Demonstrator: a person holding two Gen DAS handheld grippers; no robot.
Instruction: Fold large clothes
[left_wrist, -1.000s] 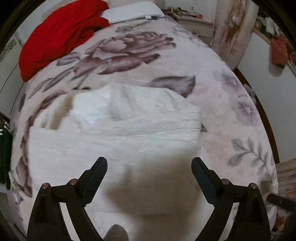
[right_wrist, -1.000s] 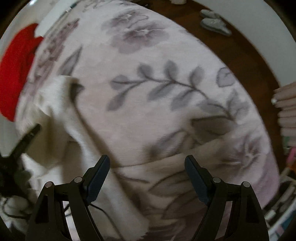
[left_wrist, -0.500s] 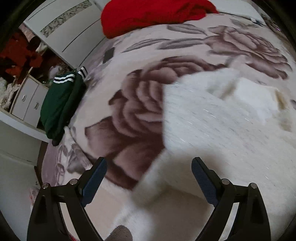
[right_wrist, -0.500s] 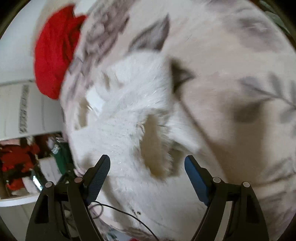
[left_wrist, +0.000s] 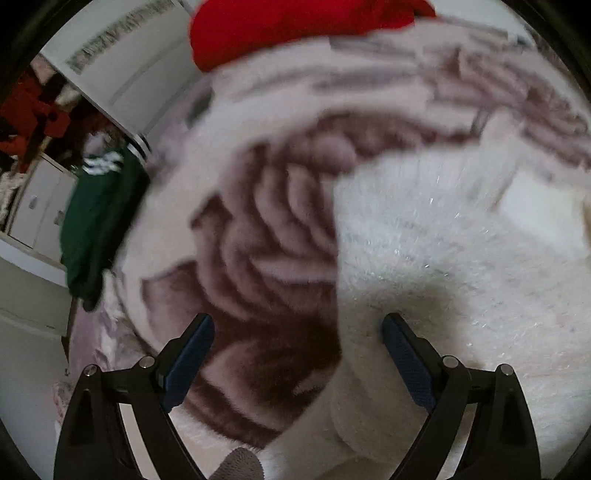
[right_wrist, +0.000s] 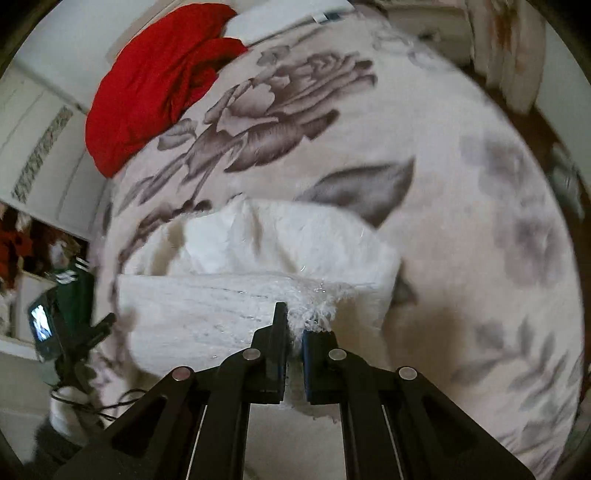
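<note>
A fluffy white garment (right_wrist: 236, 306) lies partly folded on the floral bedspread (right_wrist: 461, 258). My right gripper (right_wrist: 293, 332) is shut on the garment's near right edge, with white fuzz bunched between the fingers. In the left wrist view the same white garment (left_wrist: 461, 266) fills the right side. My left gripper (left_wrist: 295, 343) is open and empty, low over the garment's left edge, which runs between the fingers. The left gripper also shows in the right wrist view (right_wrist: 85, 332) at the garment's left end.
A red garment (right_wrist: 155, 81) is heaped at the head of the bed, beside a white pillow (right_wrist: 280, 22). A green garment with white stripes (left_wrist: 99, 214) hangs off the bed's left side. White drawers (left_wrist: 40, 206) stand beyond it. Wooden floor (right_wrist: 535, 129) lies to the right.
My right gripper swung over the white garment and shut on its near right edge. My left gripper stayed open and shifted slightly at the garment's left edge.
</note>
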